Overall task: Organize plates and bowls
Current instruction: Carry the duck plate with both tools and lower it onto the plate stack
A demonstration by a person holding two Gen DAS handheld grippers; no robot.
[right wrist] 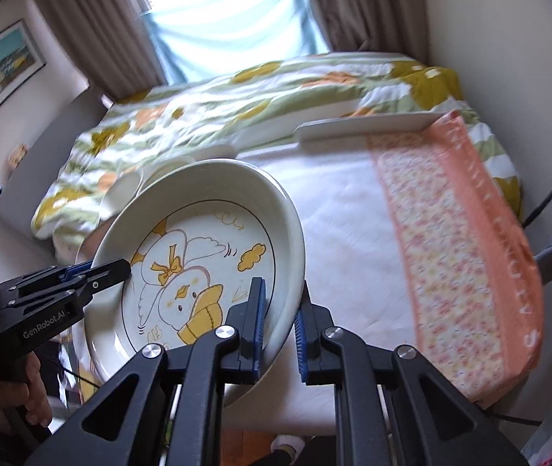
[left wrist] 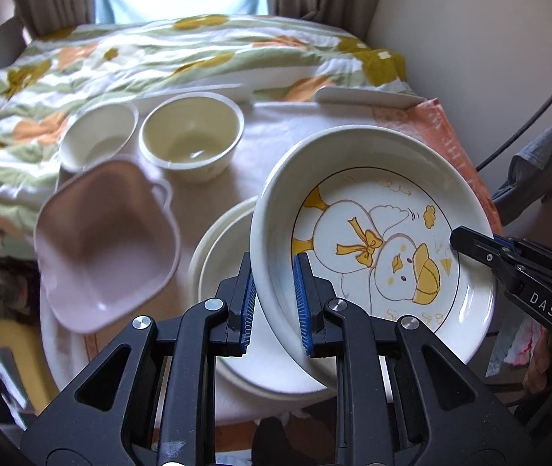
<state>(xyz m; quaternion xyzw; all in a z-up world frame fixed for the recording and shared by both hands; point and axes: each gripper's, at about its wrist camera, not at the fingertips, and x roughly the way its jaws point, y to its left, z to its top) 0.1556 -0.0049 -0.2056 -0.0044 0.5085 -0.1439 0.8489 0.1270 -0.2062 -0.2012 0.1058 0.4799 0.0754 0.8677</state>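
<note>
A cream deep plate with a yellow duck drawing (left wrist: 377, 240) is held tilted above the table by both grippers. My left gripper (left wrist: 274, 303) is shut on its near-left rim. My right gripper (right wrist: 280, 322) straddles the opposite rim (right wrist: 287, 240); a gap shows beside its right pad, and it shows at the right of the left wrist view (left wrist: 470, 240). A plain white plate (left wrist: 229, 256) lies under the duck plate. A pink square bowl (left wrist: 105, 244) sits left, with two cream round bowls (left wrist: 99, 136) (left wrist: 192, 136) behind it.
The table (right wrist: 346, 233) wears a white cloth with an orange patterned towel (right wrist: 458, 240) on the right. Flat white plates (right wrist: 365, 124) lie at the far edge. A floral quilt (left wrist: 120, 58) covers the bed behind. Clothes hang at right (left wrist: 540, 163).
</note>
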